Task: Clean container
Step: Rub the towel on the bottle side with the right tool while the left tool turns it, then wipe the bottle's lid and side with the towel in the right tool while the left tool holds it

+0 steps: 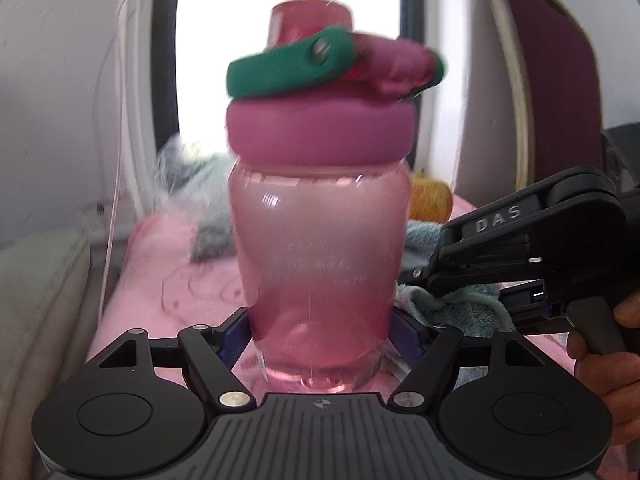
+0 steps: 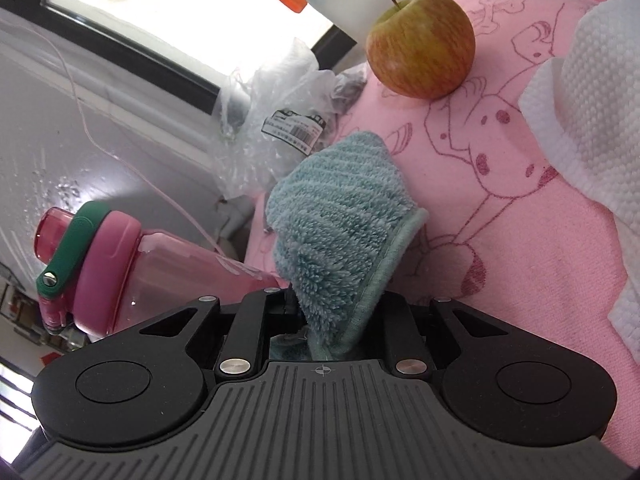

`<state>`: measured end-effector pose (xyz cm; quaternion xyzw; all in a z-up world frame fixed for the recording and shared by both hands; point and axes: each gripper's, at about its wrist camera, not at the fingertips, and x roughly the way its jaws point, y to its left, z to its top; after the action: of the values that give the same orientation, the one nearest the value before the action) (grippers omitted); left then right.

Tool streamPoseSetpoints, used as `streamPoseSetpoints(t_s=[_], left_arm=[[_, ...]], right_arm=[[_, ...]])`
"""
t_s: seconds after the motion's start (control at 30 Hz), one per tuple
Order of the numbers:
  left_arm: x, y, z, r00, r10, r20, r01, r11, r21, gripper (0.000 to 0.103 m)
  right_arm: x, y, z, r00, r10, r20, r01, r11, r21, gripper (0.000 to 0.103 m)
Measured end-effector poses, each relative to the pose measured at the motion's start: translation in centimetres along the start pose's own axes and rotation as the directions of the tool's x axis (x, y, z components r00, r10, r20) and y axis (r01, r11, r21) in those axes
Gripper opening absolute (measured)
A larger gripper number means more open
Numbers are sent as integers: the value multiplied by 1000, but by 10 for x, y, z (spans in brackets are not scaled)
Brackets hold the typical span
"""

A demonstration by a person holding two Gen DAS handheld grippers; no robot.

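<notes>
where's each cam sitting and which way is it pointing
Left wrist: on the left gripper, looking along its fingers at the pink bottle they clamp; the right gripper and a hand show at right.
Right wrist: on the right gripper, looking over the teal cloth it pinches toward an apple and a paper towel.
Shared: the bottle, cloth, apple and pink towel.

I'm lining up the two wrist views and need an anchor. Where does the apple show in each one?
Left wrist: the apple sits right of centre, half hidden behind the pink bottle.
Right wrist: the apple is at upper right, in full view on the pink cloth.
Shared landmark: the bottle's green strap.
</notes>
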<state>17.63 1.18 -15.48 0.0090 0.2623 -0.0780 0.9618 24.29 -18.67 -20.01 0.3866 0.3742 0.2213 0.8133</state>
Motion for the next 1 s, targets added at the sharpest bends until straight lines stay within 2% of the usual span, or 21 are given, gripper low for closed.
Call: streamPoseSetpoints(t_s=[0.07,0.13,0.23,0.27,0.5,0.53,0.57,0.7,0.8,0.83,0.9,1.0], left_arm=[[-7,-7,0,999,53,5,-53,998,-17,88],[-12,-15,3,995,100,10,-100,994,-39,89],[-16,-26,7,985,174,12,-172,981,-94,89],[-16,-31,8,980,197,13,-195,975,-103,89],[-9,-72,16,939,343,4,-342,936,-86,88],[-6,-73,17,936,353,4,-352,934,-65,84],[-1,-74,18,933,359,2,-359,932,-41,74],[-7,-68,15,957,290,8,-290,957,-12,72],[-16,-52,10,984,178,20,-178,984,-1,72],[-20,-45,8,991,134,29,-134,991,1,72],[-29,-33,1,997,58,55,-58,998,-4,72],[-38,-23,-9,995,-6,100,8,1000,-26,72]], right_arm=[[-4,1,1,1000,-13,28,13,1000,0,21],[-10,3,2,995,-58,78,59,998,-16,19],[-24,4,3,971,-171,166,180,983,-40,18],[-26,3,4,967,-187,170,196,980,-37,18],[-32,-5,6,974,-176,144,179,984,-8,18],[-32,-6,7,975,-173,141,176,984,-5,18],[-32,-6,7,975,-171,139,173,985,-2,18],[-32,-5,7,979,-158,133,159,987,1,18],[-31,-3,6,982,-149,118,151,989,-7,19],[-30,-2,6,982,-148,114,150,989,-15,24],[-29,1,4,980,-160,120,165,986,-35,27],[-27,6,2,968,-200,148,212,975,-70,36]])
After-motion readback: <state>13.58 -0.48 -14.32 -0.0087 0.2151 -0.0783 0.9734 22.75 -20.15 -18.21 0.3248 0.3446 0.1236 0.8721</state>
